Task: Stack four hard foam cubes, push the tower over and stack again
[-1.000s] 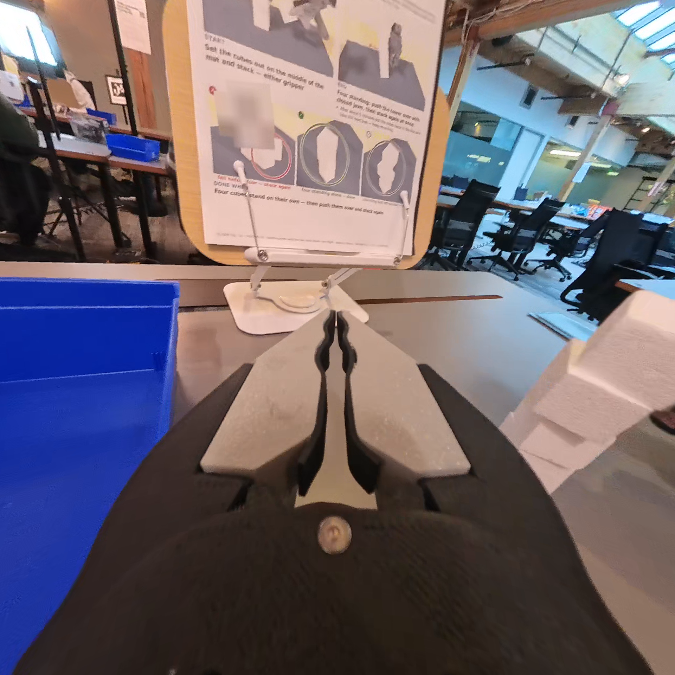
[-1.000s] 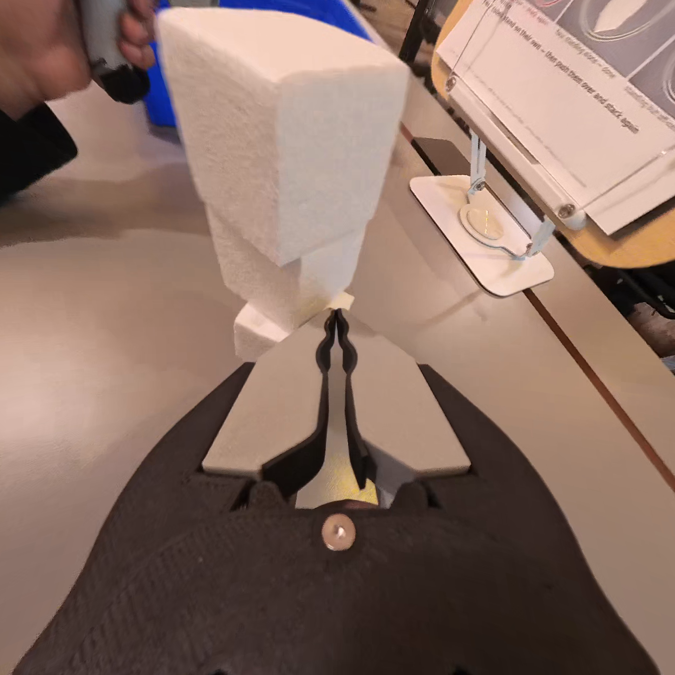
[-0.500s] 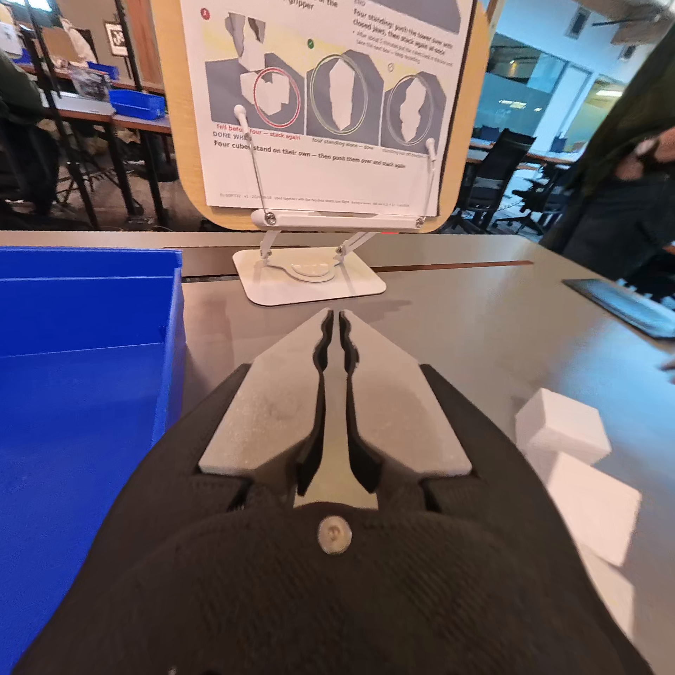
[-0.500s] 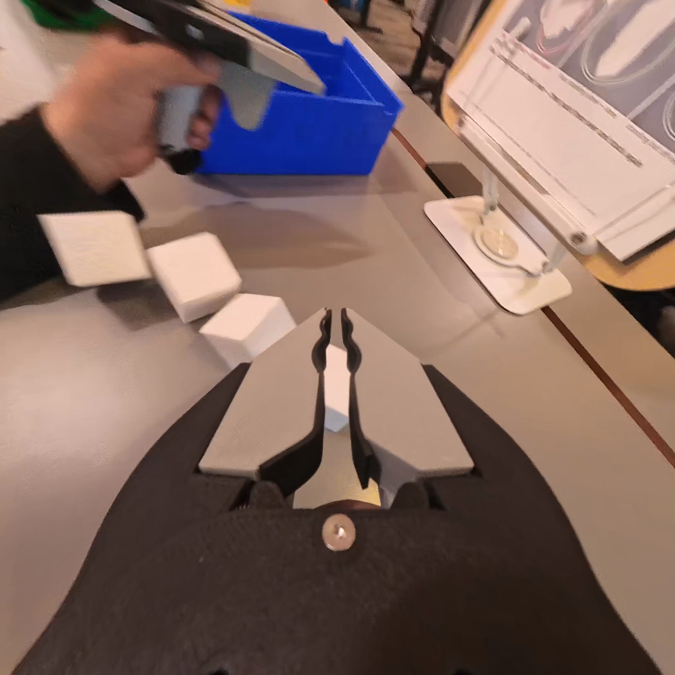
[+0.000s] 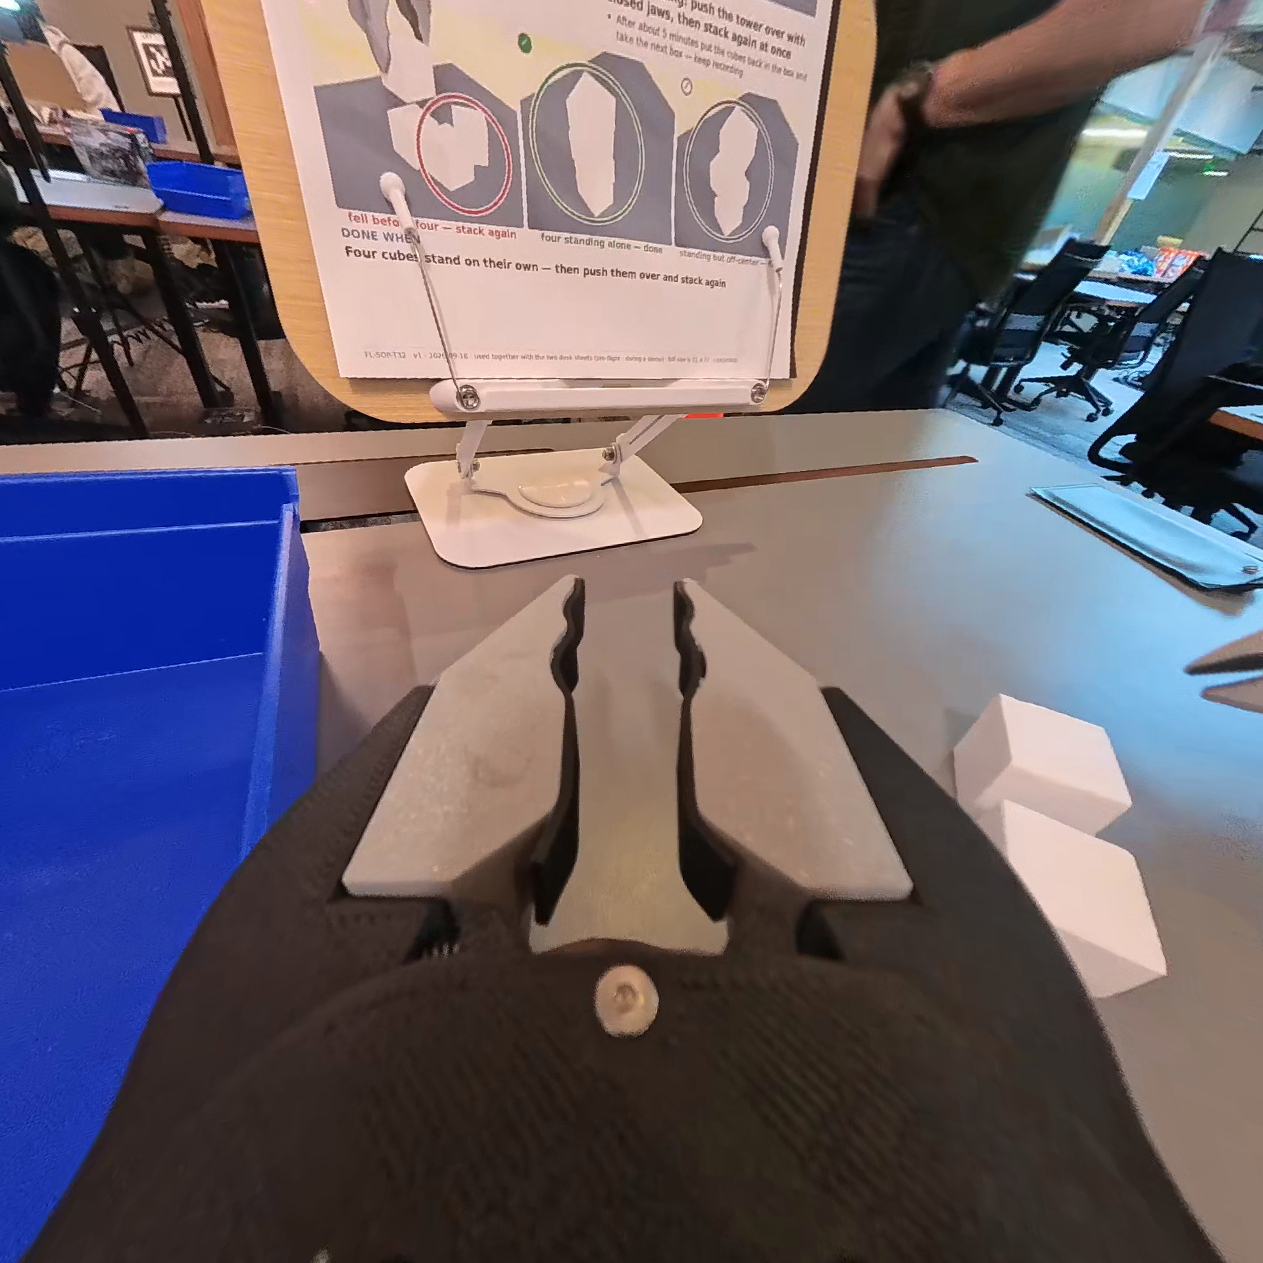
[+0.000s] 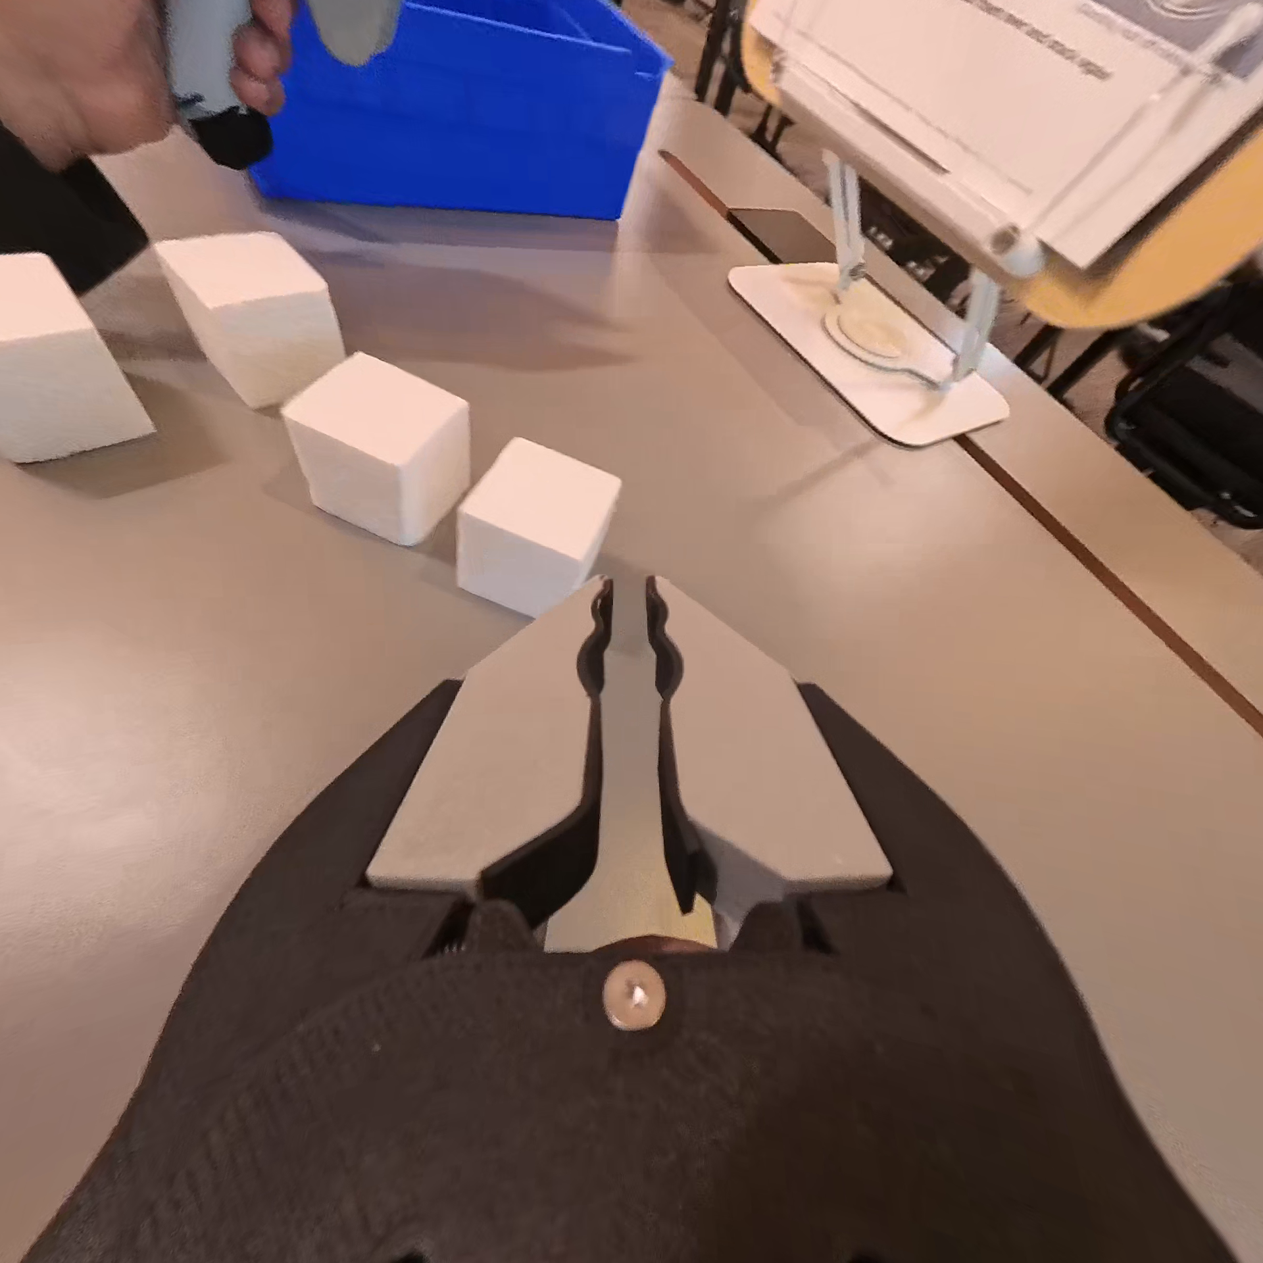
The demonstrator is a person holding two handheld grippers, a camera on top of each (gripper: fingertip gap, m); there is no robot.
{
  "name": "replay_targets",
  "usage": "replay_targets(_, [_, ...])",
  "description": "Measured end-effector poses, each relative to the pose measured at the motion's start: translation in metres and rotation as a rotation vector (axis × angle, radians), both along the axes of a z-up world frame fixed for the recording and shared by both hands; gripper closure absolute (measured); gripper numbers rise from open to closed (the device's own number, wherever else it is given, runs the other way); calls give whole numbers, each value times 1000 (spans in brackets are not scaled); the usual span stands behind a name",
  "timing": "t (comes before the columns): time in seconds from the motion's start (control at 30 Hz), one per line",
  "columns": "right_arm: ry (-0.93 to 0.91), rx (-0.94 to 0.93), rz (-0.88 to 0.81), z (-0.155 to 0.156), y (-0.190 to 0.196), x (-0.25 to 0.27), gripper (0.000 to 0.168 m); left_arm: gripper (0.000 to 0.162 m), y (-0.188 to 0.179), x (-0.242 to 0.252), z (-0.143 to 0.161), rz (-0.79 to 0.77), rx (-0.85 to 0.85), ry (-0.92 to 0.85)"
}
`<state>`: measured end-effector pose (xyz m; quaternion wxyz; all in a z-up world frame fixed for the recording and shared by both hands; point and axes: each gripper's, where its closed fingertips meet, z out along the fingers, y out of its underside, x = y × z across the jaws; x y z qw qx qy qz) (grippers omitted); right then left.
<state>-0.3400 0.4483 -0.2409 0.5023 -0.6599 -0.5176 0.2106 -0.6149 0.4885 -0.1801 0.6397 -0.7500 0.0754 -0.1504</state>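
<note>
Several white foam cubes lie singly in a loose row on the grey table. In the right wrist view the nearest cube (image 6: 536,526) sits just ahead-left of my right gripper (image 6: 629,588), then a second (image 6: 379,451), a third (image 6: 249,307) and one at the left edge (image 6: 58,362). The right gripper's jaws are nearly together and empty. My left gripper (image 5: 627,594) is partly open and empty over bare table. Two cubes (image 5: 1039,765) (image 5: 1080,902) lie to its right.
A blue bin (image 5: 137,649) stands left of the left gripper and shows at the back in the right wrist view (image 6: 465,116). A white document stand (image 5: 553,519) holds an instruction sheet at the table's far edge. A person (image 5: 957,171) stands behind the table. Across from one pair of fingers to the other is roughly 30 centimetres. My left tips are about 25 centimetres from the nearest cube (image 6: 536,526), my right tips only 6 centimetres. Look for it in the left wrist view (image 5: 1094,752) too.
The stacked cubes have fallen and now lie apart on the table. The right gripper has drawn back from them. The left gripper's jaws have opened partway.
</note>
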Motion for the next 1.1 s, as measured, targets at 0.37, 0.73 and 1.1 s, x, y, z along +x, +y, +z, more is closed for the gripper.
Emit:
replay_targets(0.37, [-56, 46, -38, -21, 22, 41, 159, 116, -57, 23, -4, -107, -168, 130])
replay_targets(0.73, [33, 44, -18, -2, 8, 37, 161, 100, -191, 111, -50, -344, -400, 363])
replay_targets(1.1, [67, -3, -56, -7, 17, 43, 161, 110, -228, 161, -130, -497, -669, 300])
